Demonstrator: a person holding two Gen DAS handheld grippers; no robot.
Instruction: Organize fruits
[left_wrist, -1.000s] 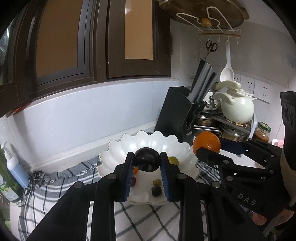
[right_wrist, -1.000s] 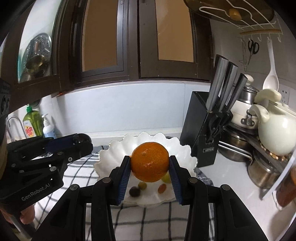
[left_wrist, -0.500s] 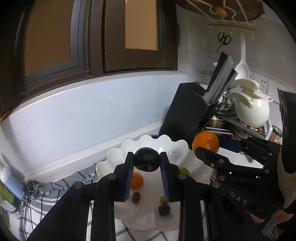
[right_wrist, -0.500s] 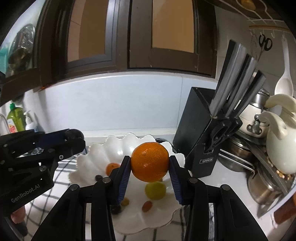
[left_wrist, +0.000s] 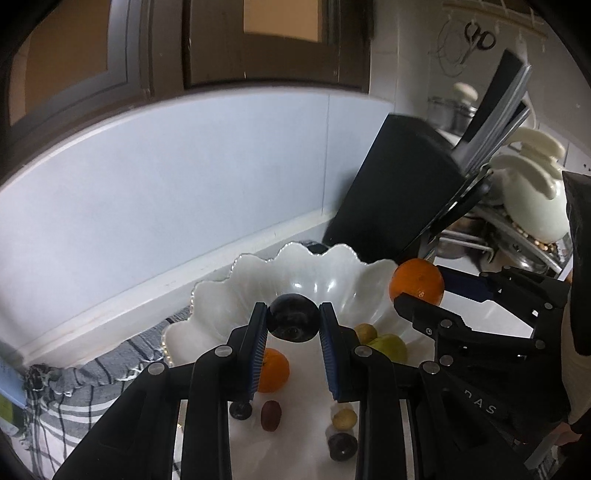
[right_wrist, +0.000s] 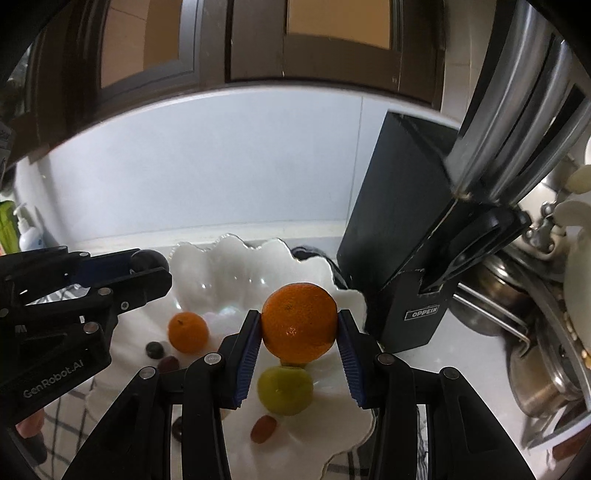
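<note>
Knife block (right_wrist: 402, 236) just behind bowl (right_wrist: 229, 266)

dim, cool indoor light; strong fisheye bending and dark corners (slight blur towards the edges).

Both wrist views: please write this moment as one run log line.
left gripper: shut on dark plum | right gripper: shut on orange | both above white bowl | bowl holds small fruits

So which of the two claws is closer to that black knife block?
Right. The right gripper, holding the orange, is just beside the knife block; the left gripper sits farther off, across the bowl.
</note>
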